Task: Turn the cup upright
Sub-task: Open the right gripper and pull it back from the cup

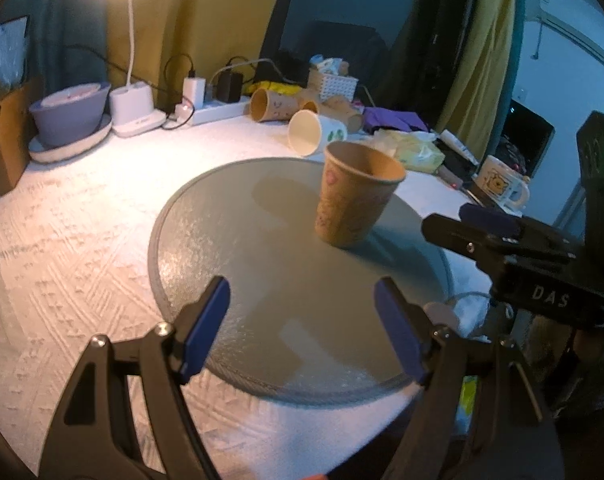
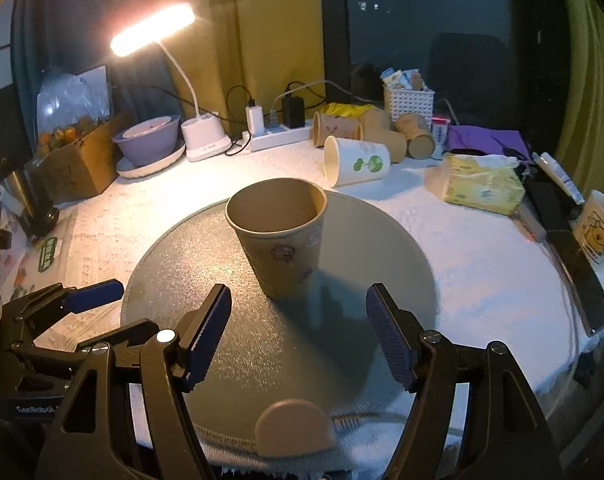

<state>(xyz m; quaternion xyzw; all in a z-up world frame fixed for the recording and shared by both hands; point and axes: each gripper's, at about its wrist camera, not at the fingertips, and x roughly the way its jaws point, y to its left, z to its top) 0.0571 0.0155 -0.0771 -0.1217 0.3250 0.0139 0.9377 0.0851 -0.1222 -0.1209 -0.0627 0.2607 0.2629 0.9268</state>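
A brown paper cup (image 1: 353, 196) with small pink prints stands upright, mouth up, on a round frosted glass disc (image 1: 230, 264). It also shows in the right wrist view (image 2: 280, 236), on the same disc (image 2: 174, 280). My left gripper (image 1: 302, 324) is open and empty, above the disc's near part, short of the cup. My right gripper (image 2: 298, 328) is open and empty, just in front of the cup, not touching it. The right gripper appears at the right of the left wrist view (image 1: 473, 228), beside the cup. The left gripper's finger (image 2: 92, 294) shows at the left of the right wrist view.
Several paper cups lie on their sides at the back (image 2: 357, 160). A lit desk lamp (image 2: 202, 136), purple bowl (image 2: 148, 140), power strip (image 2: 278, 136), white basket (image 2: 407, 100), tissue pack (image 2: 481, 184) and cartoon mug (image 2: 597, 228) ring the white-clothed table. A tan round piece (image 2: 294, 426) lies at the disc's near edge.
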